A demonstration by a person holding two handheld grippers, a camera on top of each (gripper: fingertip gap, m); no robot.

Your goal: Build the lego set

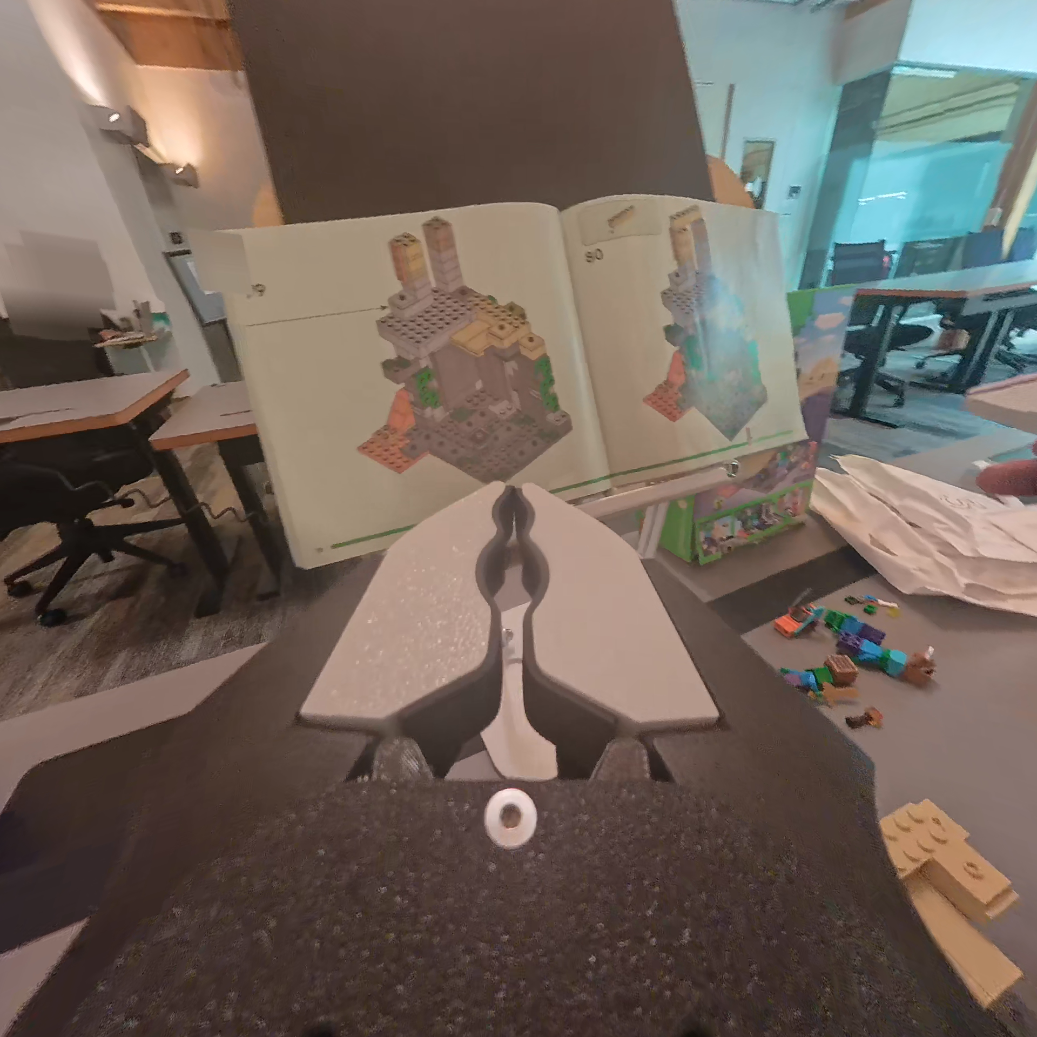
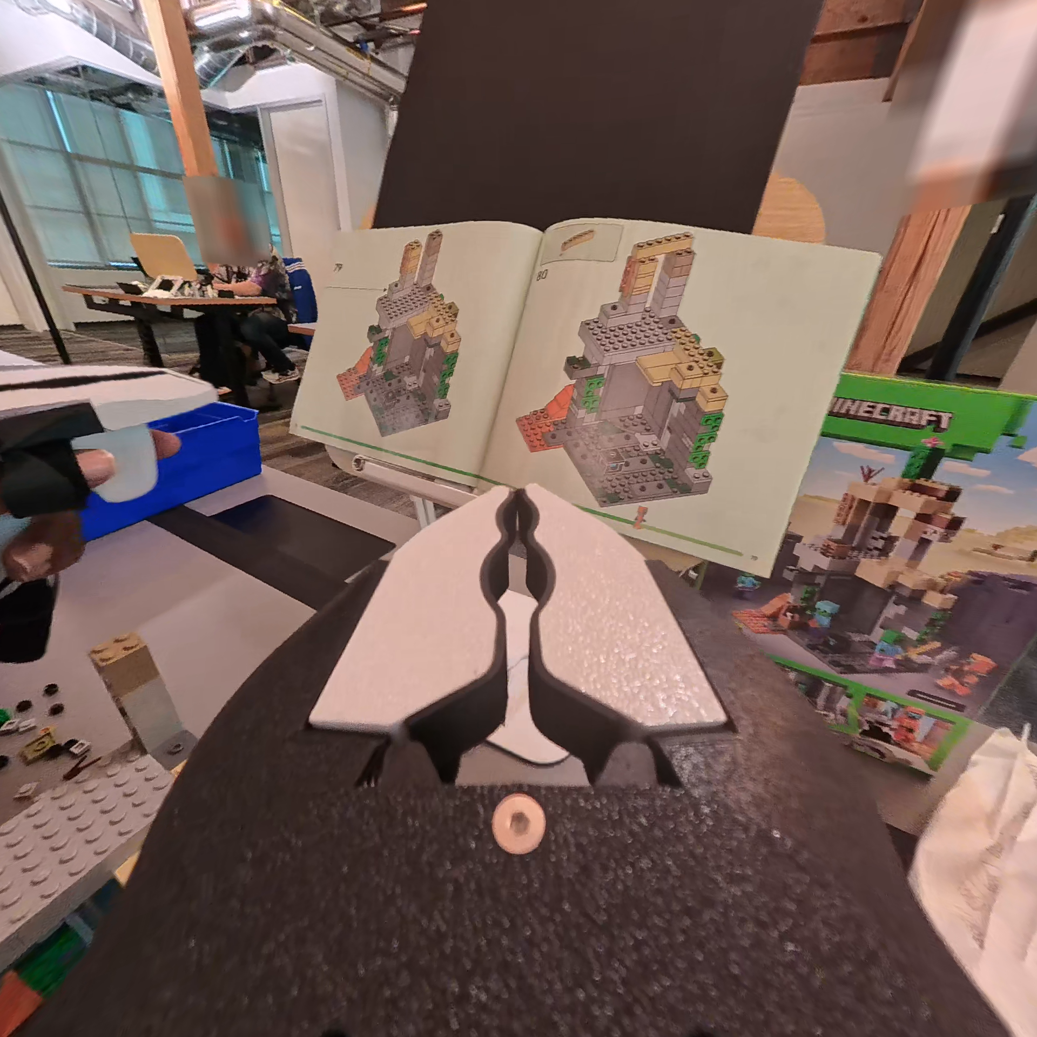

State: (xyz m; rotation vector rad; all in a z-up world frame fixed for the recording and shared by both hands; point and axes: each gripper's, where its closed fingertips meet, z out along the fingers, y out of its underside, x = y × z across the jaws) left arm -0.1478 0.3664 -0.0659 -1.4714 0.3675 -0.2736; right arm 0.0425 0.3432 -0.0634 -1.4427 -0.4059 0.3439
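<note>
Left gripper (image 1: 512, 494): white fingers closed tip to tip, bare. Right gripper (image 2: 519, 494): same, bare. Both raised toward open pale-green brick instruction booklet (image 1: 505, 348) on stand, far centre. Tan stud-topped brick piece (image 1: 943, 875) near right; loose coloured bricks (image 1: 842, 651) beyond; green picture box (image 2: 920, 561) right.

Clearance ahead of both tools

Open instruction booklet (image 2: 561, 359) on its stand blocks the way forward; product box (image 2: 909, 561) and crumpled paper (image 1: 920, 527) obstruct right; loose bricks (image 1: 842, 656) scattered between; bare grey table (image 2: 224, 611) passable left.
</note>
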